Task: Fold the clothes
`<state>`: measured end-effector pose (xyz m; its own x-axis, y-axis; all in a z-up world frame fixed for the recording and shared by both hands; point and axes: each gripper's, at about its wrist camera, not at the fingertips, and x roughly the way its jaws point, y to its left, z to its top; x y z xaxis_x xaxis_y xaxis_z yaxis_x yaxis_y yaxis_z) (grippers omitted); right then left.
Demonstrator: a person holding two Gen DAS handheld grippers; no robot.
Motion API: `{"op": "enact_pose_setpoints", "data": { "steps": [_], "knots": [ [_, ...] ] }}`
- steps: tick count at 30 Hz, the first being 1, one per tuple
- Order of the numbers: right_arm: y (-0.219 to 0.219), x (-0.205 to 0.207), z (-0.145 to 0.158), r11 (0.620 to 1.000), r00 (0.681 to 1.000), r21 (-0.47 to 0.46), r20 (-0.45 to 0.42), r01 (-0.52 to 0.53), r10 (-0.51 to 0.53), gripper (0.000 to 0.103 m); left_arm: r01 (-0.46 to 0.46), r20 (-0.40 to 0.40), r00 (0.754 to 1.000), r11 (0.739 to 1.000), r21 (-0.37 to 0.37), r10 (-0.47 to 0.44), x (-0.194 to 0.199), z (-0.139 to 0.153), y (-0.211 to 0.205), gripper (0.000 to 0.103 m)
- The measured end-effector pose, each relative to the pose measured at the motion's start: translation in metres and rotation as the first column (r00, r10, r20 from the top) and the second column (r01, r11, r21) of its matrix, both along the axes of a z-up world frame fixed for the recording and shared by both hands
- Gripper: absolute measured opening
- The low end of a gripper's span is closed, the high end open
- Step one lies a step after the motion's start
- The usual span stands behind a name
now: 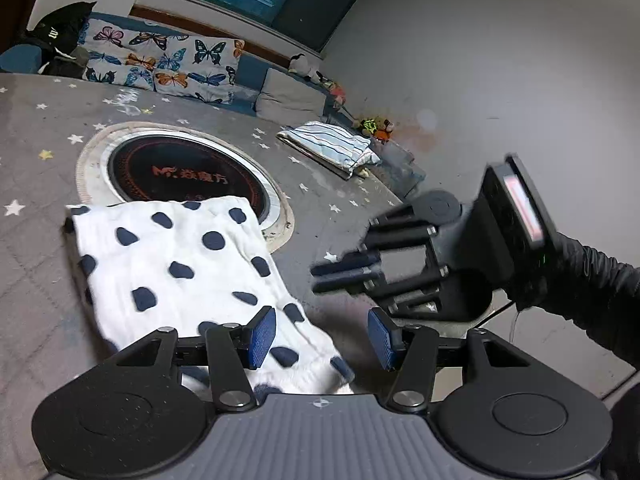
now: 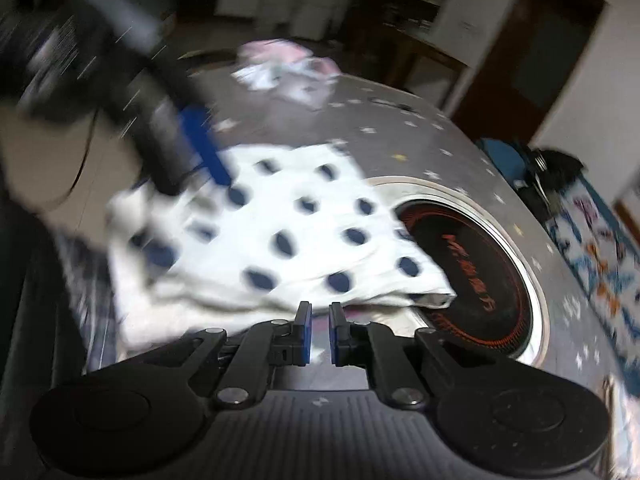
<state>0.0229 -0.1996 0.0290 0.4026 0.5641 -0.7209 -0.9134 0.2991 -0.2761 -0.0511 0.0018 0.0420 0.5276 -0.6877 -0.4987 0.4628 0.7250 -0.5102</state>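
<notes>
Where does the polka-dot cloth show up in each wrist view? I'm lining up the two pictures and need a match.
Left wrist view: the polka-dot cloth lies left of centre, running down behind the open left tool.
Right wrist view: the polka-dot cloth fills the centre, blurred, just beyond the right tool.
Shared landmark: the round black cooktop set in the star-patterned table cover, which the cloth's edge overlaps.

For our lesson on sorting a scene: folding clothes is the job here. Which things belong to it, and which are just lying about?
Belonging to the job:
polka-dot cloth
left gripper, open
right gripper, nearly closed, empty
crumpled pink and white clothes
folded striped cloth

Just lying about:
round cooktop
butterfly cushions
soft toys
</notes>
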Motion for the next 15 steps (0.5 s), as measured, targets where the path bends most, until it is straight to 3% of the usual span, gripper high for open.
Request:
{"op": "enact_pose_setpoints", "data": {
  "steps": [7,15],
  "knots": [
    [0.013,0.061,0.005,0.975,0.973,0.114,-0.153,0.189,-0.170,0.008,0.039,-0.055,0.998,0.999,-0.002,-0.039,0.005,-0.017,-0.013,0.054],
    [0.041,0.116,-0.028,0.953,0.937,0.066,-0.215,0.295,-0.275,0.008,0.052,-0.093,0.994,0.998,-0.018,-0.053,0.005,-0.030,-0.017,0.054]
  ]
}}
